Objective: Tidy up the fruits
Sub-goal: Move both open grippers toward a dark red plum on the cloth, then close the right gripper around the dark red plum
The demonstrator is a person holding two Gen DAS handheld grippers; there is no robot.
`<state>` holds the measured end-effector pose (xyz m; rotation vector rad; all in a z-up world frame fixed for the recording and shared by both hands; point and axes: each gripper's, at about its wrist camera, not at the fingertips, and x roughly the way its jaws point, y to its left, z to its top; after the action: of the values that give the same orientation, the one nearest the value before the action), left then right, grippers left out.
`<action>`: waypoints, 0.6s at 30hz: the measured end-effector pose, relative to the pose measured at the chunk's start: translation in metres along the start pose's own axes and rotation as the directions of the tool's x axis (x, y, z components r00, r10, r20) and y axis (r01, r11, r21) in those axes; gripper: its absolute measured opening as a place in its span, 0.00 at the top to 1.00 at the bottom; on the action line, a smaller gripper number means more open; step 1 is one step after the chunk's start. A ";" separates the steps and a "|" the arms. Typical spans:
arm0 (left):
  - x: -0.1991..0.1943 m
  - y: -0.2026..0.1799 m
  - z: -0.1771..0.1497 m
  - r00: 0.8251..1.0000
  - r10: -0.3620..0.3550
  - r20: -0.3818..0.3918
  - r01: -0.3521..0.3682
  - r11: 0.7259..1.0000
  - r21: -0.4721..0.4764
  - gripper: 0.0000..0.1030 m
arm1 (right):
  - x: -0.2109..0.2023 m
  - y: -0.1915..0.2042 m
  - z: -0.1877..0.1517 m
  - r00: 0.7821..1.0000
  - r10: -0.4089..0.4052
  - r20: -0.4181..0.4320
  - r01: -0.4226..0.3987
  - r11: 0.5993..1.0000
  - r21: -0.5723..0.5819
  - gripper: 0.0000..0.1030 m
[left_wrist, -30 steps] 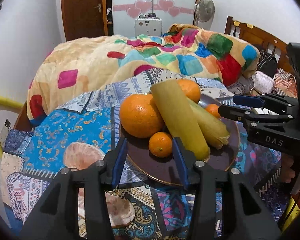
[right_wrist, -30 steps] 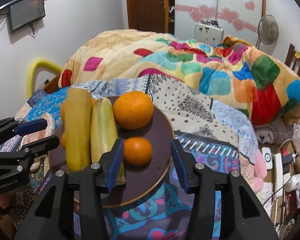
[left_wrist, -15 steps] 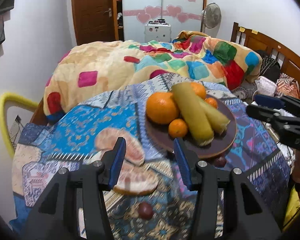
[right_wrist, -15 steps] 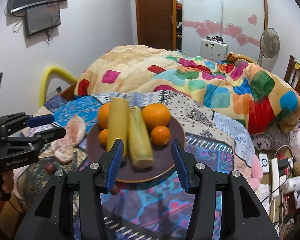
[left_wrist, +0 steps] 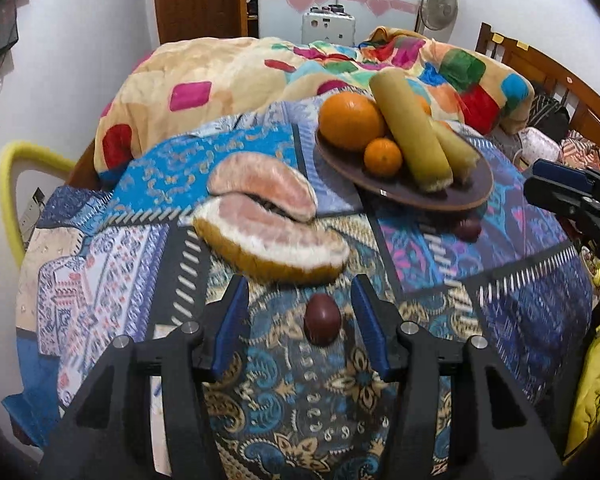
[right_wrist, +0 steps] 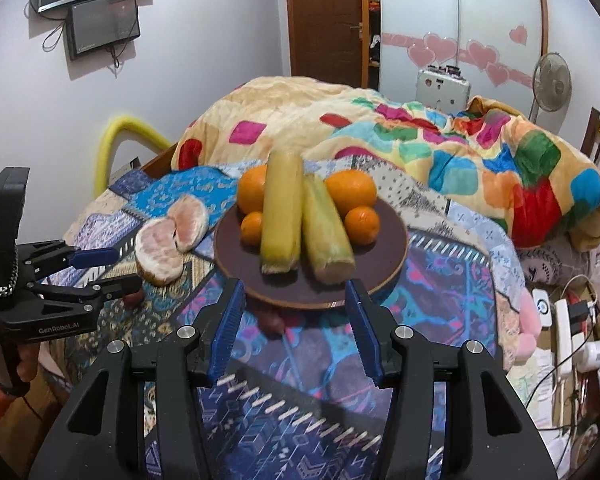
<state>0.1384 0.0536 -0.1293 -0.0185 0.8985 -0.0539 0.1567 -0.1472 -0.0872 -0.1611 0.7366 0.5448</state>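
Note:
A dark round plate (left_wrist: pixel 476 188) (right_wrist: pixel 392 240) on the patterned cloth holds several oranges (left_wrist: pixel 350 120) (right_wrist: pixel 350 190) and two yellow-green cane pieces (left_wrist: pixel 410 130) (right_wrist: pixel 282 208). Two pomelo pieces (left_wrist: pixel 268 220) (right_wrist: pixel 168 236) lie left of it. A small dark red fruit (left_wrist: pixel 322 318) lies between the open fingers of my left gripper (left_wrist: pixel 300 312). Another dark fruit (left_wrist: pixel 468 230) (right_wrist: pixel 272 322) lies by the plate's near edge, in front of my open, empty right gripper (right_wrist: pixel 292 308).
The cloth-covered table (left_wrist: pixel 112 280) stands against a bed with a colourful blanket (right_wrist: pixel 480 152). A yellow padded rail (right_wrist: pixel 112 140) is at the left. Cables and a power strip (right_wrist: pixel 564 320) lie on the floor to the right.
Both grippers have drawn back from the plate toward the near table edge. The pomelo pieces and the small dark fruits have come into view; the left gripper now straddles one dark fruit.

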 end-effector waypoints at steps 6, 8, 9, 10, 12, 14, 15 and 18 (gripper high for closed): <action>0.008 0.002 -0.012 0.999 -0.020 -0.025 0.020 1.000 -0.018 0.50 | 0.018 0.003 -0.019 0.997 0.012 -0.078 -0.012 1.000 0.000 0.53; 0.009 0.004 -0.014 0.999 -0.024 -0.024 0.023 0.999 -0.023 0.51 | 0.026 0.005 -0.024 0.995 0.011 -0.102 -0.012 1.000 -0.009 0.53; 0.009 0.004 -0.014 1.000 -0.025 -0.018 0.024 0.999 -0.022 0.51 | 0.029 0.005 -0.025 0.994 0.010 -0.109 -0.011 1.000 -0.012 0.53; 0.008 0.004 -0.015 1.000 -0.024 -0.014 0.024 1.000 -0.019 0.52 | 0.031 0.006 -0.025 0.993 0.010 -0.116 -0.012 1.000 -0.015 0.53; 0.008 0.004 -0.015 1.000 -0.026 -0.011 0.026 1.000 -0.015 0.56 | 0.037 0.008 -0.026 0.991 0.012 -0.130 -0.014 1.000 -0.020 0.53; 0.007 0.004 -0.015 0.999 -0.033 -0.005 0.033 0.999 -0.010 0.61 | 0.041 0.009 -0.025 0.991 0.015 -0.134 -0.018 1.000 -0.022 0.53; 0.007 0.003 -0.016 0.999 -0.042 -0.002 0.042 0.999 -0.007 0.67 | 0.042 0.010 -0.024 0.991 0.014 -0.135 -0.018 1.000 -0.024 0.53; 0.006 0.000 -0.017 0.998 -0.055 0.006 0.055 0.998 0.013 0.76 | 0.048 0.013 -0.021 0.989 0.015 -0.146 -0.019 0.999 -0.027 0.53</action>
<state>0.1288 0.0533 -0.1443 -0.0316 0.8914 -0.1105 0.1669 -0.1228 -0.1346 -0.2226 0.8734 0.5643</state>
